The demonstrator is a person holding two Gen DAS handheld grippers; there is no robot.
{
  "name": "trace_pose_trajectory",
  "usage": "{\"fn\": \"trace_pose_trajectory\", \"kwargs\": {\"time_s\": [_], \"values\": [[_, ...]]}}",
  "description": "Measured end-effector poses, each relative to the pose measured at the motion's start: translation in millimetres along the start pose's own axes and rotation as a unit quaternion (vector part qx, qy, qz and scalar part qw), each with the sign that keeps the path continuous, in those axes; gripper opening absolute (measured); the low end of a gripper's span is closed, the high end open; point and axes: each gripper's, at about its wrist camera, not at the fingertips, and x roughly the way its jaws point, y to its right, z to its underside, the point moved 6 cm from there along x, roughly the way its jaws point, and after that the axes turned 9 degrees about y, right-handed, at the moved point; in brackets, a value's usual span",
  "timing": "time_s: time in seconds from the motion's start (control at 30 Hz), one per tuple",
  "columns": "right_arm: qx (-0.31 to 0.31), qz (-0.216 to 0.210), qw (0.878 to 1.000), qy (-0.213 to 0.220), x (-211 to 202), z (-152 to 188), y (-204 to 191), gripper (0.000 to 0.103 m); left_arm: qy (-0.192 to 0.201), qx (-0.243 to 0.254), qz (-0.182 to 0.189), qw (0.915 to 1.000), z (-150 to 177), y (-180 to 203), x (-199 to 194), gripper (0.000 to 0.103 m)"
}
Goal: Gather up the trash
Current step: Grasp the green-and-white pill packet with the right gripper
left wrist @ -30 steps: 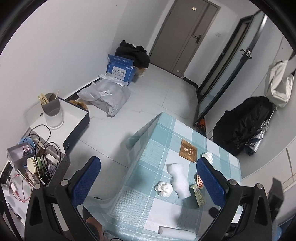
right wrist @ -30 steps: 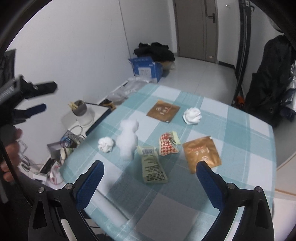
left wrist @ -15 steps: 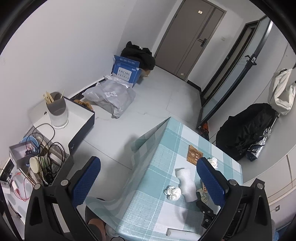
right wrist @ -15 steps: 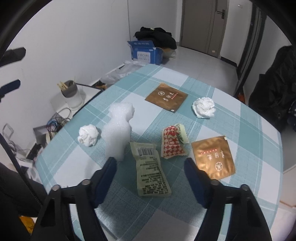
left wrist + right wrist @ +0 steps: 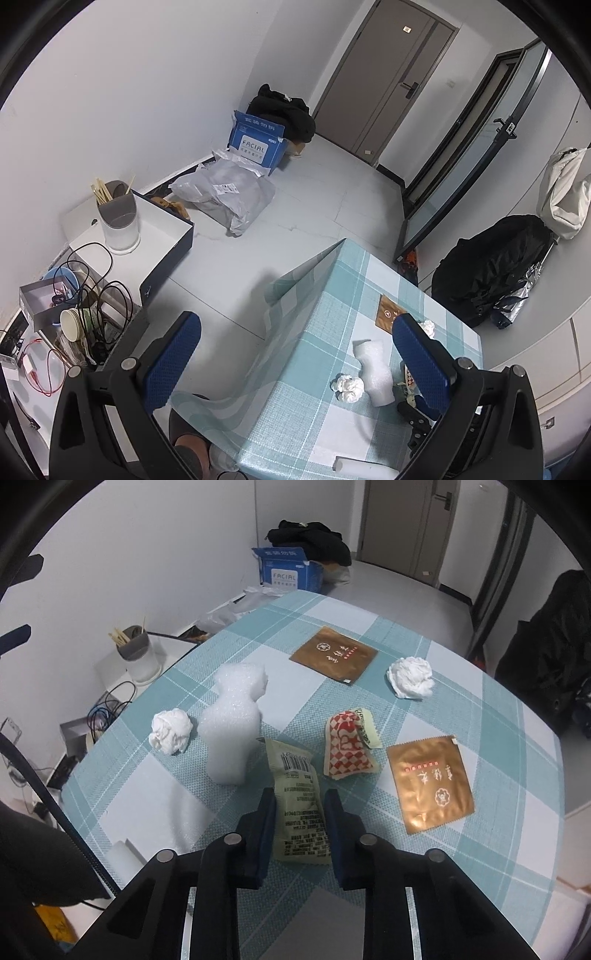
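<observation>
Trash lies on a teal checked table [image 5: 498,709]. My right gripper [image 5: 300,805] is low over the table, its jaws narrowed around a pale green wrapper [image 5: 300,805] with a barcode, one on each side; I cannot tell if they touch it. Beside it lie a red-and-white checked wrapper [image 5: 347,749], two brown packets [image 5: 430,784] [image 5: 334,653], two crumpled tissues [image 5: 170,730] [image 5: 410,677] and a white foam piece [image 5: 234,720]. My left gripper [image 5: 295,354] is open and empty, high above the floor left of the table [image 5: 332,314].
On the floor to the left are a blue box [image 5: 258,142], a grey plastic bag [image 5: 225,192], a white low stand with a cup of sticks [image 5: 118,218] and tangled cables [image 5: 85,295]. A black bag [image 5: 491,266] hangs right of the table. A white roll [image 5: 364,467] lies at the table's near edge.
My right gripper has dropped toward the table and its jaws have closed in from wide open to either side of the green wrapper. My left gripper has risen and drifted left, still open.
</observation>
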Motion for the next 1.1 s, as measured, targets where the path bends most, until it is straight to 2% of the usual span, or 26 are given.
{"fn": "trace_pose_trajectory", "kwargs": {"time_s": [0.2, 0.43, 0.53, 0.73, 0.9, 1.1], "values": [[0.01, -0.006, 1.0, 0.003, -4.8, -0.6, 3.2, 0.02, -0.011, 0.005, -0.008, 0.9999, 4.4, 0.6, 8.7, 0.102], [0.024, -0.018, 0.999, 0.014, -18.7, -1.9, 11.0, 0.003, -0.016, 0.029, -0.015, 0.9993, 9.3, 7.2, 13.2, 0.102], [0.03, -0.025, 0.999, 0.02, -25.1, -2.9, 13.9, 0.002, -0.024, 0.04, -0.015, 0.9988, 13.7, 10.6, 17.8, 0.102], [0.033, -0.035, 0.998, 0.029, -35.5, -2.5, 16.8, 0.002, -0.064, 0.058, 0.001, 0.9962, 31.1, 21.1, 35.1, 0.102], [0.044, -0.039, 0.997, 0.039, -40.1, -2.1, 23.5, 0.002, -0.113, 0.089, 0.021, 0.9893, 55.3, 35.5, 50.9, 0.102], [0.059, -0.037, 0.996, 0.052, -43.9, -2.9, 34.8, 0.002, -0.158, 0.11, 0.012, 0.9813, 78.5, 38.5, 68.0, 0.101]]}}
